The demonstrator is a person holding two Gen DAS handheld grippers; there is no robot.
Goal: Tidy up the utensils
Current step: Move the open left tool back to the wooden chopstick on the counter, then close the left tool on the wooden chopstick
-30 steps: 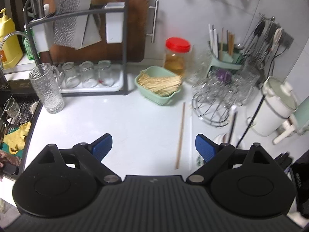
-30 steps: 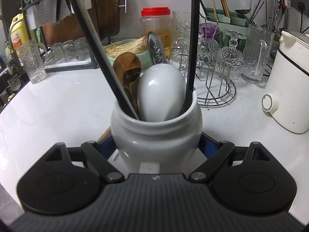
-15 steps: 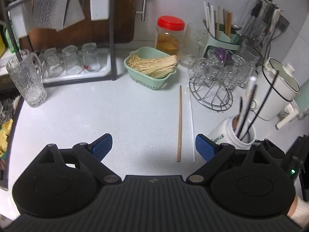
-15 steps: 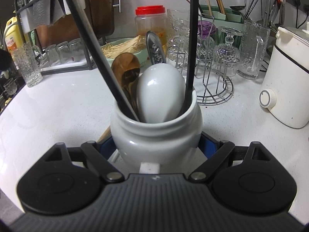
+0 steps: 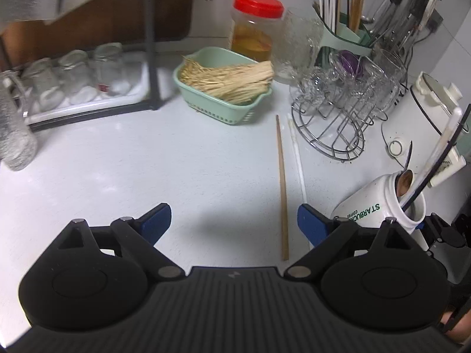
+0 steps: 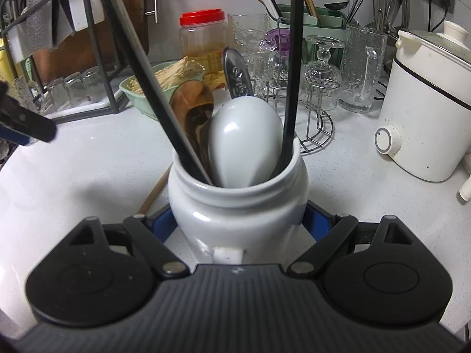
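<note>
My right gripper (image 6: 238,223) is shut on a white Starbucks jar (image 6: 235,214) that stands on the white counter. The jar holds a white spoon (image 6: 244,144), a wooden spoon (image 6: 195,111), a metal handle and black chopsticks (image 6: 291,88). The jar also shows in the left wrist view (image 5: 379,206) at the right. My left gripper (image 5: 234,220) is open and empty above the counter. A wooden chopstick (image 5: 281,185) and a white chopstick (image 5: 298,161) lie side by side on the counter, near my left gripper's right finger (image 5: 312,226).
A green basket of sticks (image 5: 226,85), a red-lidded jar (image 5: 253,26), a wire glass rack (image 5: 344,103), a green chopstick holder (image 5: 338,20) and a white cooker (image 6: 426,103) stand behind. A dish rack with glasses (image 5: 79,85) is at the left.
My left gripper has moved lower and to the right, closer to the two loose chopsticks and the jar. The right gripper holds the jar in place, almost unmoved.
</note>
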